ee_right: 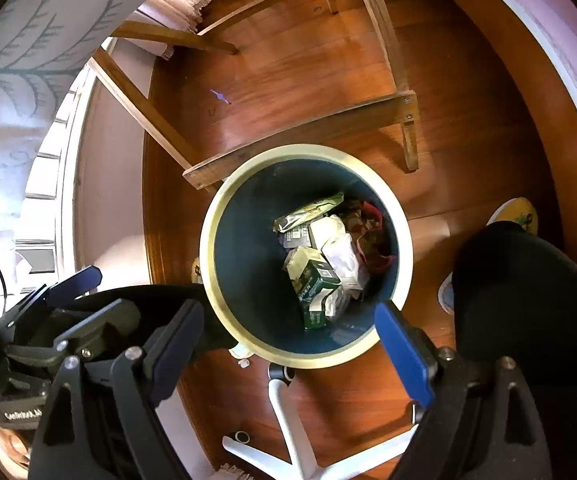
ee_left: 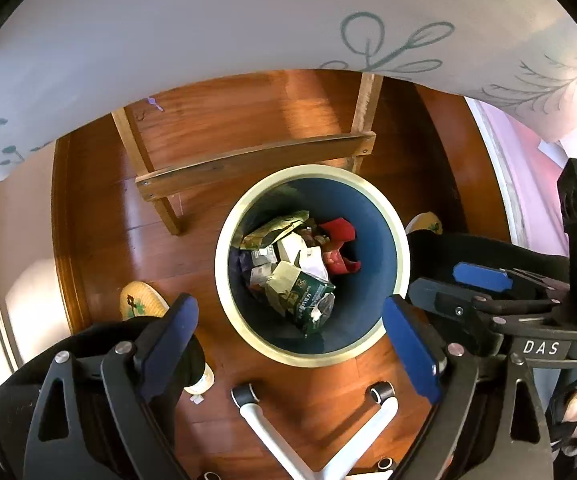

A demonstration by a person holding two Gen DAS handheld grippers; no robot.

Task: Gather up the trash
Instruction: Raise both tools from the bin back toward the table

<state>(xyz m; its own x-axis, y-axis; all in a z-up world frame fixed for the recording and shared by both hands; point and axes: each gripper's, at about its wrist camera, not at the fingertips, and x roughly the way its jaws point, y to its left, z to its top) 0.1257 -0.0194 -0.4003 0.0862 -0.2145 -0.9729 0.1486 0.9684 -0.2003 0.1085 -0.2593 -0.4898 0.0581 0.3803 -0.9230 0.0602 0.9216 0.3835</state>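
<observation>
The round dark-blue waste bin with a cream rim [ee_left: 402, 264] stands on the reddish wooden floor [ee_left: 100, 240], and the crumpled trash inside it [ee_left: 292, 264] lies heaped at the bottom: a green-and-white printed carton [ee_left: 308, 300], pale wrappers and a red scrap [ee_left: 340, 232]. Both cameras look almost straight down into the bin's mouth, so the bin lies directly below and just ahead of each gripper. The left gripper [ee_left: 288, 348] has its blue-padded fingers spread wide with nothing between them; the right gripper [ee_right: 288, 344] is likewise spread and empty. Neither seems clearly nearer; in the left view the right gripper sits off to the bin's right side. Just beside the bin's far edge is a light wooden table frame [ee_left: 248, 160], and nearer in, the white legs of a wheeled chair base [ee_left: 312, 440]. A small pale object [ee_left: 202, 384] behind the left finger may be a loose piece of trash on the floor, though it is too hidden to say.
</observation>
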